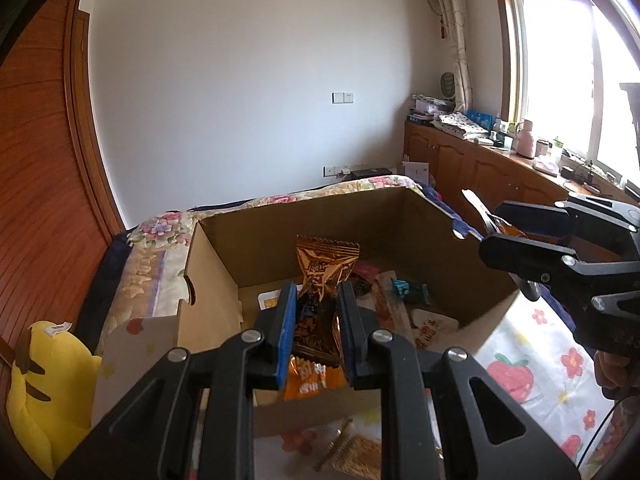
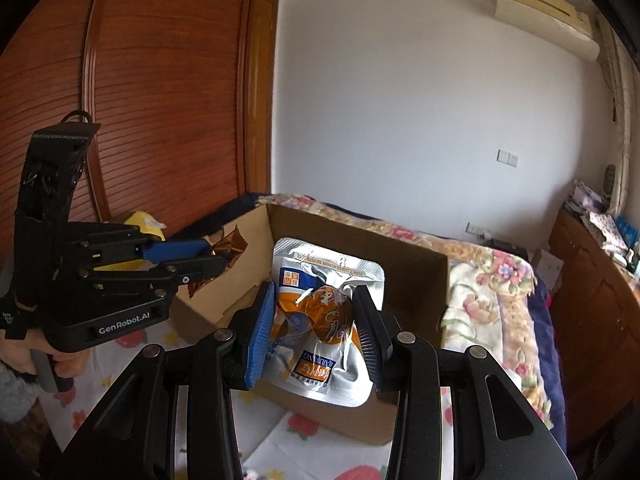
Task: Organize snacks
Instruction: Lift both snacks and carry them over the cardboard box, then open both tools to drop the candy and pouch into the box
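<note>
My left gripper (image 1: 318, 292) is shut on a brown-orange foil snack packet (image 1: 326, 264), held upright over the open cardboard box (image 1: 320, 216). Several snack packets (image 1: 404, 292) lie on the box floor. At the right, my right gripper (image 1: 494, 230) hangs beside the box's right wall with a bit of orange wrapper between its fingers. In the right wrist view, my right gripper (image 2: 314, 292) is shut on a silver-and-orange pouch (image 2: 324, 258) above the box (image 2: 404, 268). My left gripper (image 2: 216, 254) shows at the left with the foil packet (image 2: 232, 246).
The box sits on a bed with a floral cover (image 1: 156, 248) and a white fruit-print cloth (image 1: 536, 364). A yellow plush toy (image 1: 48, 380) lies left of the box. A wafer-like snack (image 1: 356, 454) lies in front. Wooden cabinets (image 1: 472, 168) line the window wall.
</note>
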Tool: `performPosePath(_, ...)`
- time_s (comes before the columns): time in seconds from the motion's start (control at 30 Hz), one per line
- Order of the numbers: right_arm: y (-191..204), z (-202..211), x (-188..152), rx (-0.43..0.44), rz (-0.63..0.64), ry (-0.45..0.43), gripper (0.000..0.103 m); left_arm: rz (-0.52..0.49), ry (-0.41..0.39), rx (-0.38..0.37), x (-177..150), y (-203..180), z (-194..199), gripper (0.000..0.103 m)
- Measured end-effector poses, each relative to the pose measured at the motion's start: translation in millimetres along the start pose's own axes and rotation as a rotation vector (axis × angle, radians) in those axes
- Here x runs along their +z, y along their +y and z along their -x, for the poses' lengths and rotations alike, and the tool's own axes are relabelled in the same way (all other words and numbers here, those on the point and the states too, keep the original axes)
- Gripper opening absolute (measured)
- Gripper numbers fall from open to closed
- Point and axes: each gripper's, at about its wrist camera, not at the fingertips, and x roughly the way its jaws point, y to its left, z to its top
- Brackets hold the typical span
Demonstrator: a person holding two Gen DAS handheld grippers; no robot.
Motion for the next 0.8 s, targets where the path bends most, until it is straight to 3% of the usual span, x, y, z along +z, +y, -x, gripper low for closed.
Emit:
performPosePath(0.37,-5,-52,0,-0.003,0.013,0.056,0.039,0.013,0.043,0.002,-7,13,-46,0.019)
performPosePath(0.8,-2,-88,-13,-0.007,0.000,0.131,0.040,0.028,0.085,0.012,-15,18,-67,0.019)
